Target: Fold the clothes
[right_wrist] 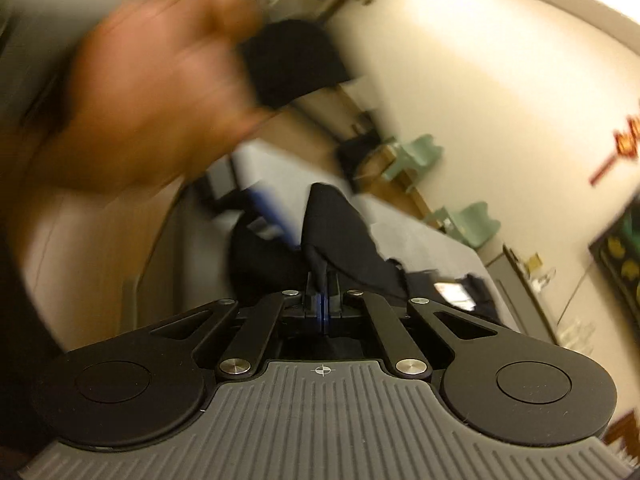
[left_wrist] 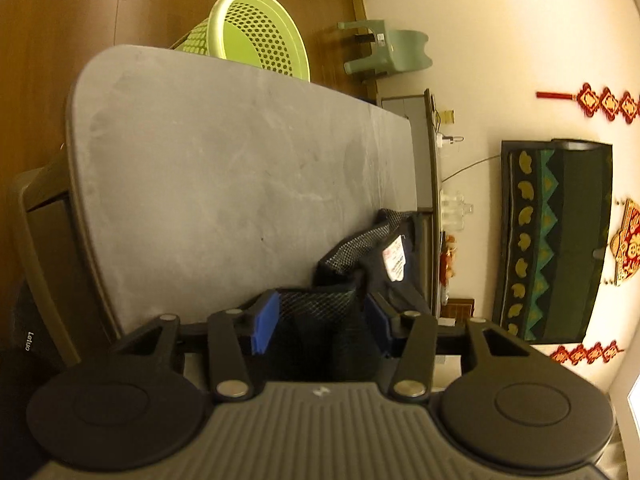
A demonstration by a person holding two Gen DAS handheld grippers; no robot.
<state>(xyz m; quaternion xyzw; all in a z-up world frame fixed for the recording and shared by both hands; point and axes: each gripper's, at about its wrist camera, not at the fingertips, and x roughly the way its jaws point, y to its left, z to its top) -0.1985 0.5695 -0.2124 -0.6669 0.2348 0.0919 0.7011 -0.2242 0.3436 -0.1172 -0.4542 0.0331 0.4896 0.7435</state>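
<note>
garment (left_wrist: 340,308): we've got dark, limp, mesh-lined shorts bunched at the table (left_wrist: 224,168) edge
left claw (left_wrist: 320,320): half-open, cloth bunched between
right claw (right_wrist: 322,304): pinched shut on a fold
grab: we'd take hems

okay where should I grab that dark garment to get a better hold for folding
Grip the dark garment at its free edge beside the white label, coming in low across the grey table. That edge stands up off the surface, unlike the bunched mesh part between the left gripper pads.
</note>
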